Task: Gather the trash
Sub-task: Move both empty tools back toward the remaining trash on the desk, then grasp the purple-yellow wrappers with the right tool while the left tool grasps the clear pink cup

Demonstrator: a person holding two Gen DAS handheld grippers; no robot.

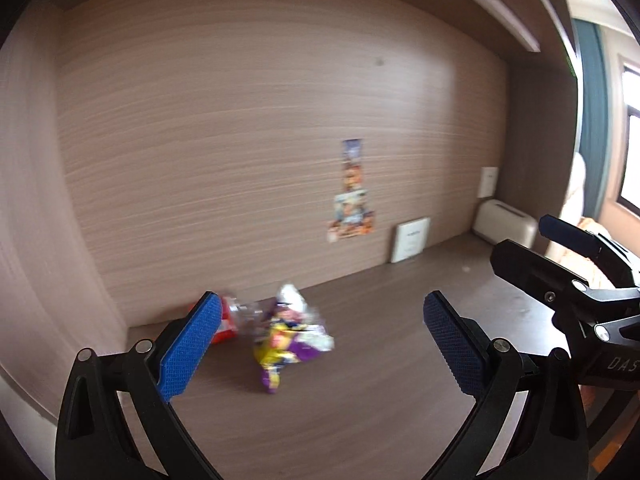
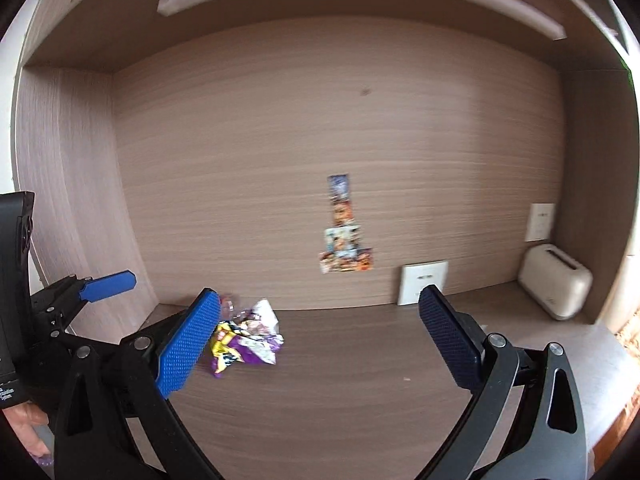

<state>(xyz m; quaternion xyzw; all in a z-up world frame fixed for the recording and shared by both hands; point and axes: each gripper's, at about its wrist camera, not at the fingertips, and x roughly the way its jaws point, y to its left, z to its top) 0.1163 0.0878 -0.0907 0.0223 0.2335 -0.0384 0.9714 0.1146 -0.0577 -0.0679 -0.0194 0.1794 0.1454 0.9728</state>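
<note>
A crumpled yellow, purple and white wrapper (image 1: 289,334) lies on the dark wooden desk (image 1: 360,380) near the back left corner, with a red and clear piece of trash (image 1: 230,320) just left of it. My left gripper (image 1: 320,344) is open and empty, a short way in front of the wrapper. My right gripper (image 2: 320,344) is open and empty; the wrapper (image 2: 246,344) sits just past its left finger. The left gripper's blue pad (image 2: 108,286) shows at the left of the right wrist view. The right gripper (image 1: 560,248) shows at the right of the left wrist view.
A wood-grain back wall with colourful stickers (image 2: 345,236) closes the desk alcove. A white square card (image 2: 423,282) leans on the wall. A cream toaster (image 2: 554,286) stands at the back right below a wall socket (image 2: 541,222). A shelf runs overhead.
</note>
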